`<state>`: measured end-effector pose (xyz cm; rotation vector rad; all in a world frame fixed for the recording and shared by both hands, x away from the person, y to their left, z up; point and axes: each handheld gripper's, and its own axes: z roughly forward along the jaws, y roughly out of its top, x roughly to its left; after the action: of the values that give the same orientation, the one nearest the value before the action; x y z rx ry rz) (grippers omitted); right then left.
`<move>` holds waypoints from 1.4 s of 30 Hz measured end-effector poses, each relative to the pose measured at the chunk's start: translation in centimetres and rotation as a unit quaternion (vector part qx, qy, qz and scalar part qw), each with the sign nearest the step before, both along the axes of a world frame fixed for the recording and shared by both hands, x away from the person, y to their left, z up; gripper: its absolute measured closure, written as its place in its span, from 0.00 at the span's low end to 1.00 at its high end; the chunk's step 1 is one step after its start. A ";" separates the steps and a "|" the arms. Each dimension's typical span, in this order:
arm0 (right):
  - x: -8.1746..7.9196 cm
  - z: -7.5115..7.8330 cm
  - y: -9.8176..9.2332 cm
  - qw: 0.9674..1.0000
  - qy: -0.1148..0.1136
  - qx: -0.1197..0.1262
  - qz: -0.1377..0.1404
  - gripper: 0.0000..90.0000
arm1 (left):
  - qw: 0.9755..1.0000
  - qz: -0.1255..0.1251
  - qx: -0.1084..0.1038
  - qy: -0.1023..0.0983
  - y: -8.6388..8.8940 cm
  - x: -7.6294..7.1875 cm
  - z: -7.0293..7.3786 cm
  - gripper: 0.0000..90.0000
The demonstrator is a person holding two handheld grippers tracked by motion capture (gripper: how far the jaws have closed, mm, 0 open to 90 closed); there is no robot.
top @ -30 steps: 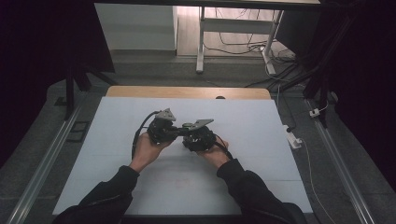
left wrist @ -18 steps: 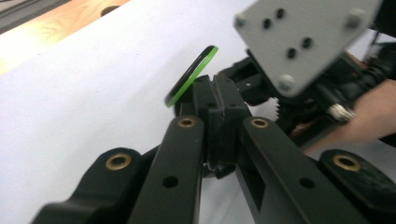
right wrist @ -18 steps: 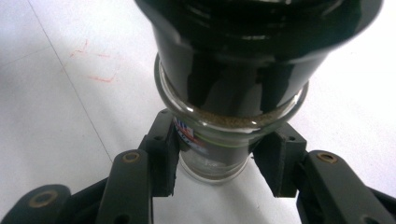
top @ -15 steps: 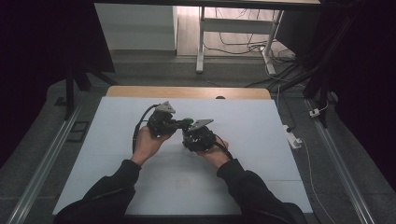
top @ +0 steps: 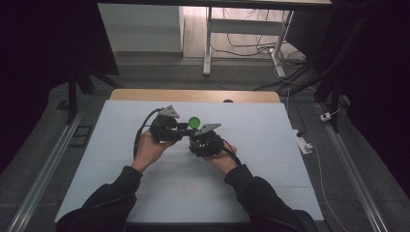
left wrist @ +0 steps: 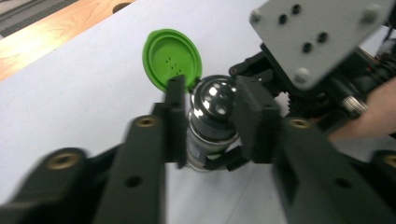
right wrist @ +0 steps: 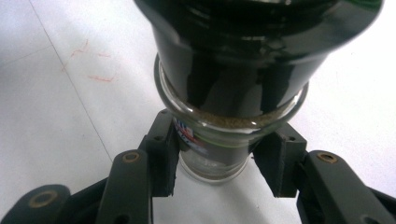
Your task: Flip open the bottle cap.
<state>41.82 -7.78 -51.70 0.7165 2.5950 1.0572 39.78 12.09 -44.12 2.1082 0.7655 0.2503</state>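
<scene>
Person holds both grippers close together over the middle of the white bench [top: 270,159], and the right gripper [right wrist: 219,161] has its fingers [right wrist: 163,154] clenched on the lower body of a small glass spice jar [right wrist: 224,135] with a band of brownish powder visible inside. The left gripper [left wrist: 210,121] sits at the jar's shiny dark top [left wrist: 215,100], fingers [left wrist: 176,119] either side of it, contact on the right side unclear so cannot tell if it grips; the green flip lid [left wrist: 172,58] is swung open, dotted inside facing up
</scene>
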 end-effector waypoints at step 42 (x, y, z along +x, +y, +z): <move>-2.1 2.8 -2.7 0.998 0.053 0.025 0.004 0.11 | 0.999 0.029 -0.027 0.028 6.6 -9.3 -0.8 0.01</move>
<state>39.69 -10.48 -48.93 0.7964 2.6705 1.1181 30.44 18.71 -44.94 2.0523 0.8588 0.2004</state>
